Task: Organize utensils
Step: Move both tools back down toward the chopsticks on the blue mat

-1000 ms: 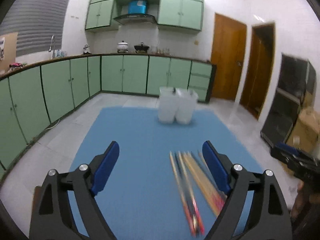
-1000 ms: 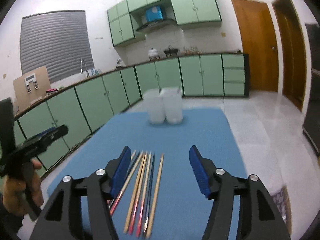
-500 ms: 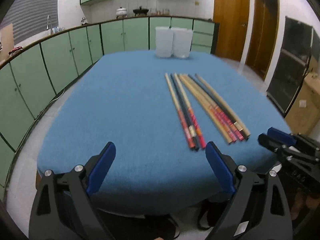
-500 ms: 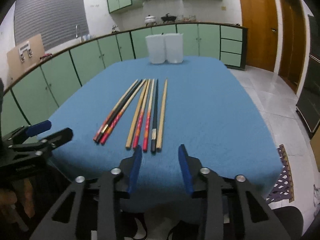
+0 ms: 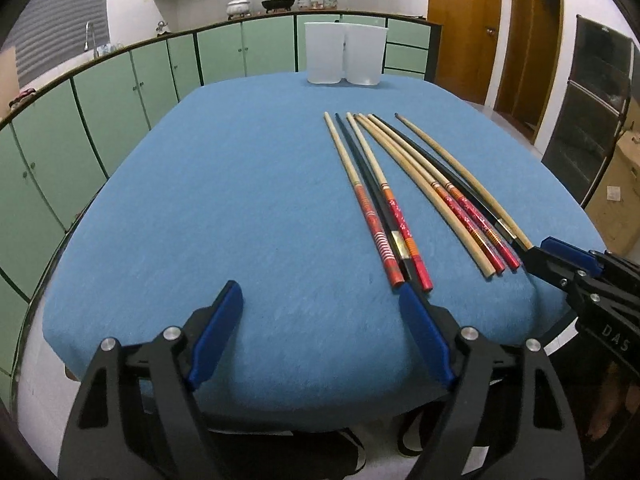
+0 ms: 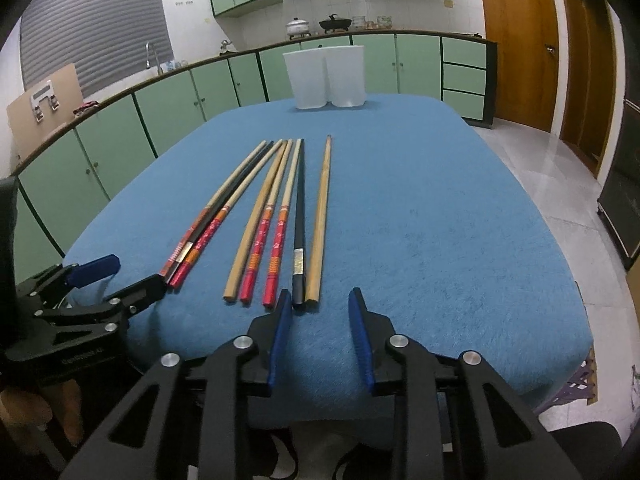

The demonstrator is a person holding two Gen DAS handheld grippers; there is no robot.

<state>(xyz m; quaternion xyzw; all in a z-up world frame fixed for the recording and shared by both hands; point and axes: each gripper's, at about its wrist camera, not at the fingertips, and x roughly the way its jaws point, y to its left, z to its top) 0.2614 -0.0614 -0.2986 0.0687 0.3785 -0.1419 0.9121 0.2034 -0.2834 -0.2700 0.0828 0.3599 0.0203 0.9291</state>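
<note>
Chopsticks (image 6: 280, 216) lie near table (image 6: 440, 220) edge, cups (image 6: 326, 76) far; left gripper (image 5: 320, 308) wide apart, right gripper (image 6: 320, 304) narrowed by closing, both empty; risk: right jaws snag two adjacent sticks together.

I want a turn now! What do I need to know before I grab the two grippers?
Left gripper: open, empty, just closing a bit, at the near table edge.
Right gripper: narrower after closing, empty, lined up with the rightmost chopsticks.
All seven chopsticks lie flat; two white cups stand at the far edge.
Done: nothing sorted.
Left: likely move every chopstick into the cups.
</note>
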